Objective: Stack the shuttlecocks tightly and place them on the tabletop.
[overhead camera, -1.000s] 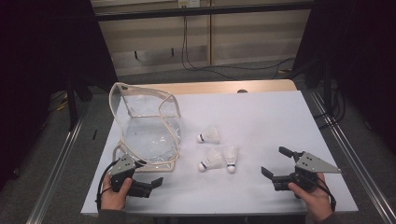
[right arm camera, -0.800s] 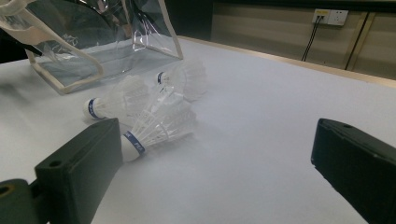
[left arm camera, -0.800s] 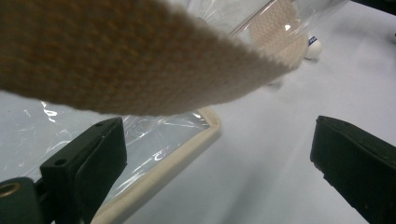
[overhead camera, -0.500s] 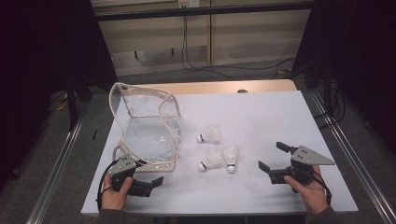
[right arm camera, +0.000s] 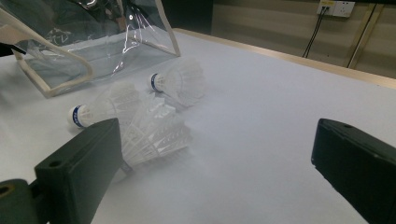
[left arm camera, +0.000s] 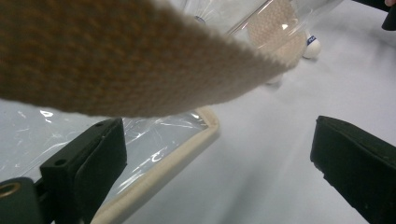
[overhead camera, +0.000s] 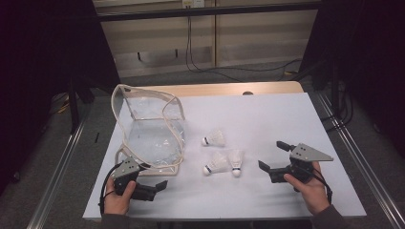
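White table (overhead camera: pixel 267 119) carries a clear bag (overhead camera: pixel 150 129) toward its left edge and three shuttlecocks (overhead camera: pixel 216 164) at mid-table. Left gripper (overhead camera: pixel 160 180) sits by the bag's near corner, jaws apart. Right gripper (overhead camera: pixel 272 155), jaws apart and empty, points at the shuttlecocks from the right.

A: That bag (overhead camera: pixel 149 128) looks like clear glossy plastic, crinkly with glare spots, edged in beige woven cloth; up close in the left gripper view the strap (left arm camera: pixel 116 60) shows a coarse weave.

B: Yep. The shuttlecocks (right arm camera: pixel 156 135) have white feathery skirts and smooth white tips with a blue band. The table (overhead camera: pixel 267 119) is a matt pale sheet over a wood-look edge. Both grippers' jaws are matt black plastic.
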